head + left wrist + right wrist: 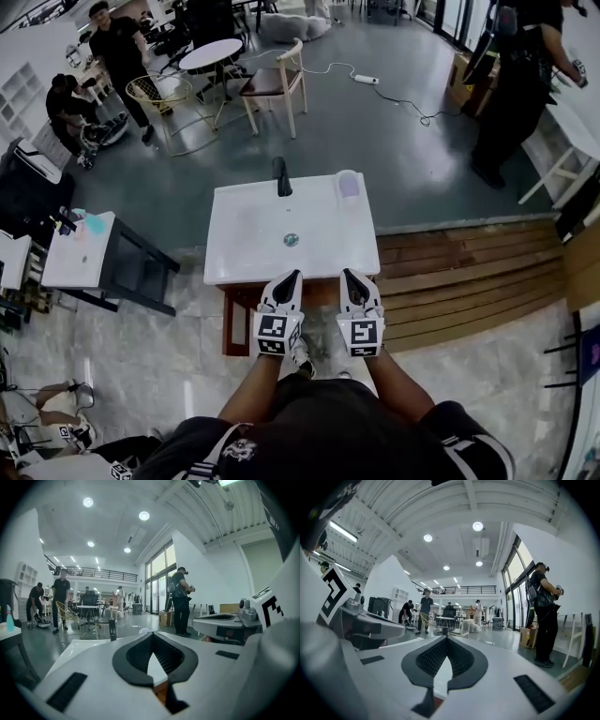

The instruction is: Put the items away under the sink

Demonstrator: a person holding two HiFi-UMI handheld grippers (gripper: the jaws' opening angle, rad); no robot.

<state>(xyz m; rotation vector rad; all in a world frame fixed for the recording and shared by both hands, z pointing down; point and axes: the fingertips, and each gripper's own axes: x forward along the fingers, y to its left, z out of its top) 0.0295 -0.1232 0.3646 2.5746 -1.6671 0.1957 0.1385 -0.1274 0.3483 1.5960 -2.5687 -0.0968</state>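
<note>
A white sink unit [253, 234] stands just in front of me, with a black faucet [281, 176] at its far edge, a drain [291, 239] in the basin and a clear cup [348, 184] at the far right corner. Part of its wooden cabinet [232, 319] shows below the near edge. My left gripper [292, 274] and right gripper [348, 273] hover side by side over the sink's near edge, both shut with nothing between the jaws. In the left gripper view the left gripper [152, 633] points level across the sink top toward the faucet [112, 630]. The right gripper [446, 638] is also level.
A white side table [80, 253] with a blue spray bottle [95, 223] stands to the left. A wooden stepped platform [469, 272] adjoins the sink on the right. Beyond lie a chair [277, 86], a round table [211, 54] and several people, one [511, 84] at the far right.
</note>
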